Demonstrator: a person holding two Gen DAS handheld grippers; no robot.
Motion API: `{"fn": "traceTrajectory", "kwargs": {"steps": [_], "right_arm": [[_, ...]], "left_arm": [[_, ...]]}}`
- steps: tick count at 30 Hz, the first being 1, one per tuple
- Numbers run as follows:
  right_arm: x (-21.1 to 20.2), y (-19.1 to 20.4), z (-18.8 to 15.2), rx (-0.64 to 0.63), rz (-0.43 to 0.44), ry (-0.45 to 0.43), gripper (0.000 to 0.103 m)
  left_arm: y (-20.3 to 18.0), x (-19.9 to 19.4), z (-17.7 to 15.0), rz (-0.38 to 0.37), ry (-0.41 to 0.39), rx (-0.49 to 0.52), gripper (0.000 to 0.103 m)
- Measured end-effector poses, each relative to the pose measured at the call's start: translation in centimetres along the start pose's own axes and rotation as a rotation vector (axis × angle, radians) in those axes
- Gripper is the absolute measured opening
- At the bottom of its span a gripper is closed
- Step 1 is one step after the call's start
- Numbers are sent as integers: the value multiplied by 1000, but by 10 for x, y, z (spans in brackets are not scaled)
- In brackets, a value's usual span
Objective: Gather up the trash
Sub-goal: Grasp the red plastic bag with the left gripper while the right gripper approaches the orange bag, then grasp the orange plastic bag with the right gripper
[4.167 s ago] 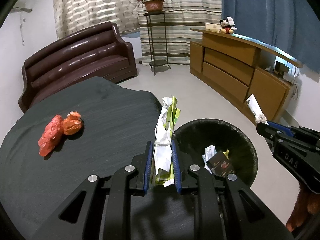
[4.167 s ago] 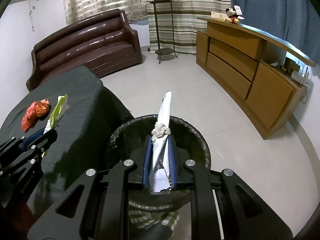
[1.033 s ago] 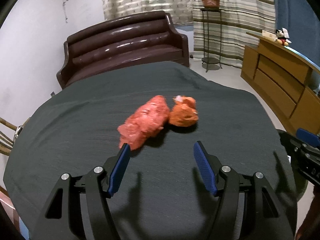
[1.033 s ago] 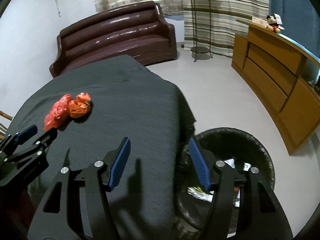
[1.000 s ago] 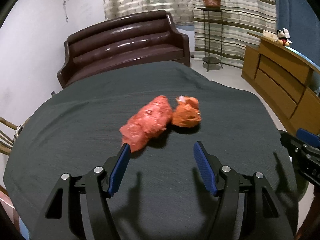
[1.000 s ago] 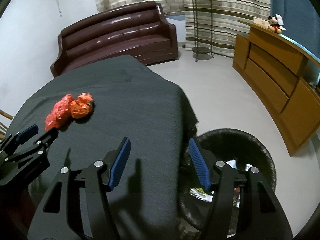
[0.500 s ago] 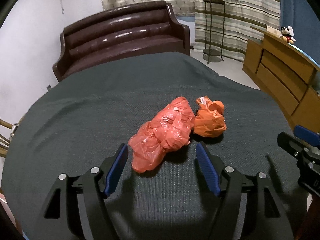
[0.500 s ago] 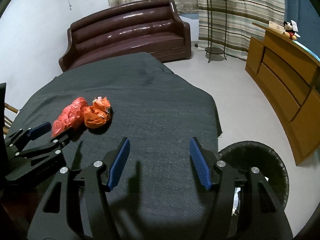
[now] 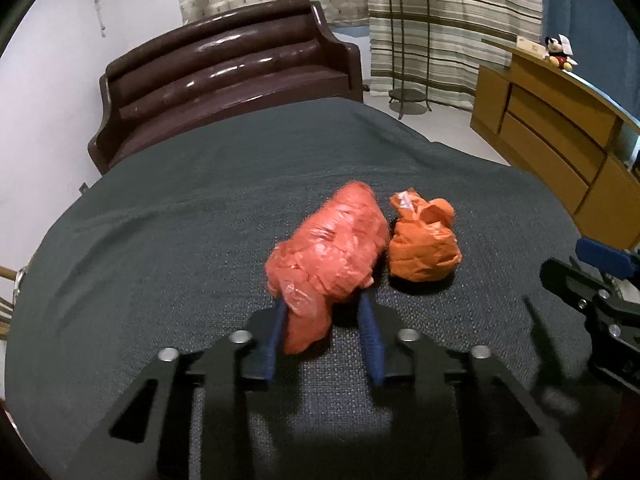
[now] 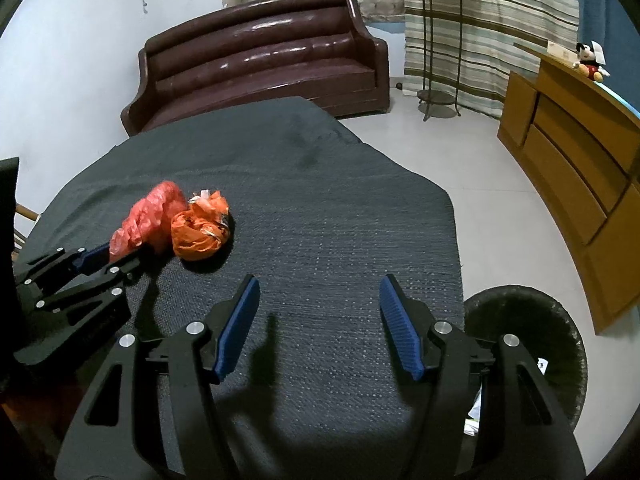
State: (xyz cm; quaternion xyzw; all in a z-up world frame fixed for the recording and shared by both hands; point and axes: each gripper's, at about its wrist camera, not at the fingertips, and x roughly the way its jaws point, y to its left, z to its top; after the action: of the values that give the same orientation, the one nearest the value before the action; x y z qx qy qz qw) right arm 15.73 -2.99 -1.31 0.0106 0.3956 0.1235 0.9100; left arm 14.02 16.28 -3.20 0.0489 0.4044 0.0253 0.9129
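Note:
A crumpled red plastic bag (image 9: 332,252) lies on the dark cloth-covered table (image 9: 160,240), with a crumpled orange bag (image 9: 424,240) touching its right side. My left gripper (image 9: 324,312) has its blue fingers closing around the near end of the red bag, with a gap still showing on the right. Both bags also show in the right wrist view: the red one (image 10: 148,216) and the orange one (image 10: 202,232). My right gripper (image 10: 318,300) is open and empty above the table's right part. The black trash bin (image 10: 532,320) stands on the floor at the right.
A brown leather sofa (image 9: 224,76) stands behind the table. A wooden sideboard (image 10: 572,152) runs along the right wall. A metal plant stand (image 10: 438,48) is by the striped curtains. The table edge (image 10: 456,240) drops to pale floor beside the bin.
My left gripper has moved forward onto the red bag and its fingers have narrowed around it. My right gripper has swung left, away from the bin, and stays open.

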Motion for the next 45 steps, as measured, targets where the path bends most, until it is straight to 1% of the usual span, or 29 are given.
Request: {"fn": "traceTrajectory", "kwargs": {"steps": [4, 8, 9, 12, 22, 24, 29, 34, 38, 41, 45], "right_arm": [[2, 5, 1, -7, 1, 2, 61], [2, 8, 3, -14, 6, 0, 61], [2, 10, 4, -16, 8, -1, 61], [4, 15, 6, -25, 15, -4, 61], [9, 42, 16, -62, 46, -14, 62], [12, 48, 19, -72, 51, -16, 66], [20, 59, 25, -90, 61, -9, 66], [34, 73, 31, -112, 53, 7, 66], [44, 80, 31, -129, 36, 25, 66], [50, 85, 31, -134, 30, 41, 64], [57, 88, 29, -141, 24, 64, 51]], "left_arm": [[4, -3, -2, -11, -7, -12, 23], [11, -7, -3, -11, -12, -30, 22], [12, -8, -3, -11, -12, -37, 20], [22, -12, -5, -1, -16, -61, 20], [61, -23, -5, 79, -43, -138, 19], [70, -23, -6, 99, -43, -154, 19], [91, -21, -8, 138, -41, -193, 19], [107, -20, -10, 171, -39, -220, 19], [112, -18, -12, 177, -33, -234, 19], [112, -16, -11, 180, -32, -238, 19], [112, -13, -10, 176, -27, -248, 19]]}}
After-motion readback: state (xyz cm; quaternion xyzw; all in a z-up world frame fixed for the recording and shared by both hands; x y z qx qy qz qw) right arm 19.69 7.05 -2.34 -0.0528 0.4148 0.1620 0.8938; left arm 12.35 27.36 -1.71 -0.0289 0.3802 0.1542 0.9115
